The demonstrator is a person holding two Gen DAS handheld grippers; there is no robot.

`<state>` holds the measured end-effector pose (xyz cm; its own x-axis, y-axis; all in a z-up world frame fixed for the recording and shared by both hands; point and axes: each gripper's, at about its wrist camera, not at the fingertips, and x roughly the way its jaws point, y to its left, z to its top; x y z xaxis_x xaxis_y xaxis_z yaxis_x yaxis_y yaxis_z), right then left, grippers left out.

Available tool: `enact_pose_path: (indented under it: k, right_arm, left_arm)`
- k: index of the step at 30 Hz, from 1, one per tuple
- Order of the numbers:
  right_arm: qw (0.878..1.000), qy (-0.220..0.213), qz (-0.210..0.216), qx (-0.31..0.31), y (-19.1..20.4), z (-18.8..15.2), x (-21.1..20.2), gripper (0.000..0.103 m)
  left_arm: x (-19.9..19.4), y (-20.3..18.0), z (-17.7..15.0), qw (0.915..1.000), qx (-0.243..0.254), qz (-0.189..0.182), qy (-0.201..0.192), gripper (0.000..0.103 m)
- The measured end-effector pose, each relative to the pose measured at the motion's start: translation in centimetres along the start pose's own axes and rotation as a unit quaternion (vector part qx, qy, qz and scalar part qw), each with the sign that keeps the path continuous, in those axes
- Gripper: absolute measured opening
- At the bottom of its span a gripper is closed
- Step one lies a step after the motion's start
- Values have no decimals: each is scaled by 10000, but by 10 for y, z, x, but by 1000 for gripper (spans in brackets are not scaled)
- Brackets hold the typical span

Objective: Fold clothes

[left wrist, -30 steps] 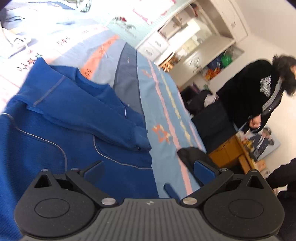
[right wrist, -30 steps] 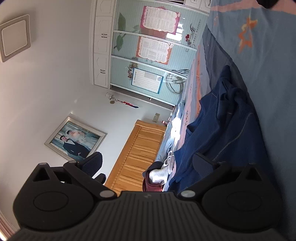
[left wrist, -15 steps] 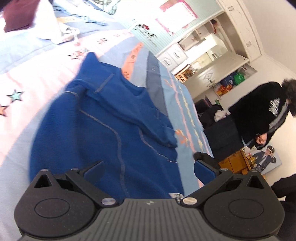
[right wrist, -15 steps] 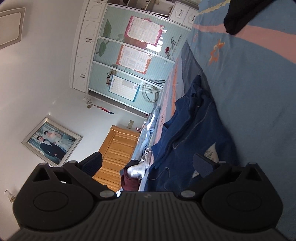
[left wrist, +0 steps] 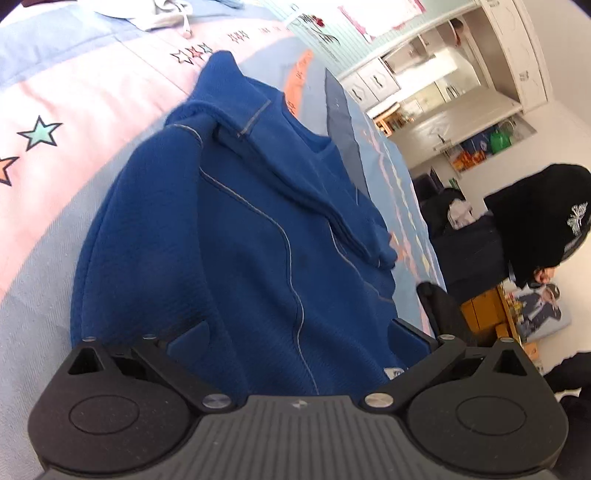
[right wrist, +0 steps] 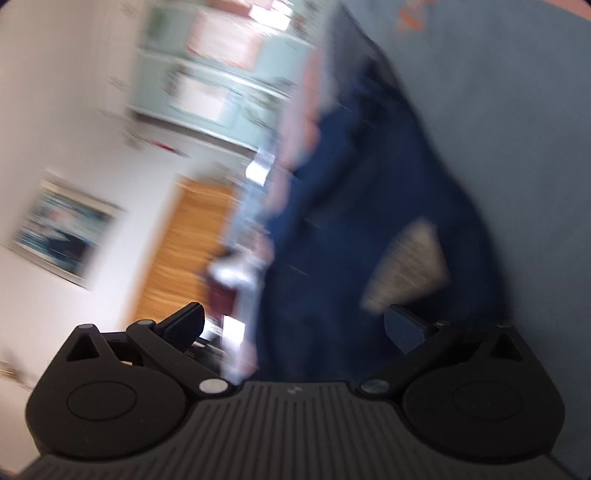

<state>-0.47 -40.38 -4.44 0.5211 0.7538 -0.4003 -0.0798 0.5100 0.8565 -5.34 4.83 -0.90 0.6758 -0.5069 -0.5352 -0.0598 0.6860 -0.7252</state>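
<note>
Blue sweatshirt lay spread on the striped bedspread, one sleeve folded across its chest. Left gripper hung low over its hem, jaws wide apart, grasping nothing. Right gripper was likewise spread and empty beside the garment's edge; that view was motion-blurred.

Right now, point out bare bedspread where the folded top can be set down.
Bare bedspread lies left of the blue top, between it and the grey garment at the far edge. A striped strip is free on its right. Crowded: the bed edge by the black item.
</note>
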Motion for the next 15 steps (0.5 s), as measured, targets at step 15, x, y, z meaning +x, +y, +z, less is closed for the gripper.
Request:
enact_pose_path:
  k: [15]
  right_arm:
    - [9973, 601, -278, 306, 16, -46, -12, 103]
  left_arm:
    - [-22, -14, -48, 9842, 1429, -232, 1017, 102]
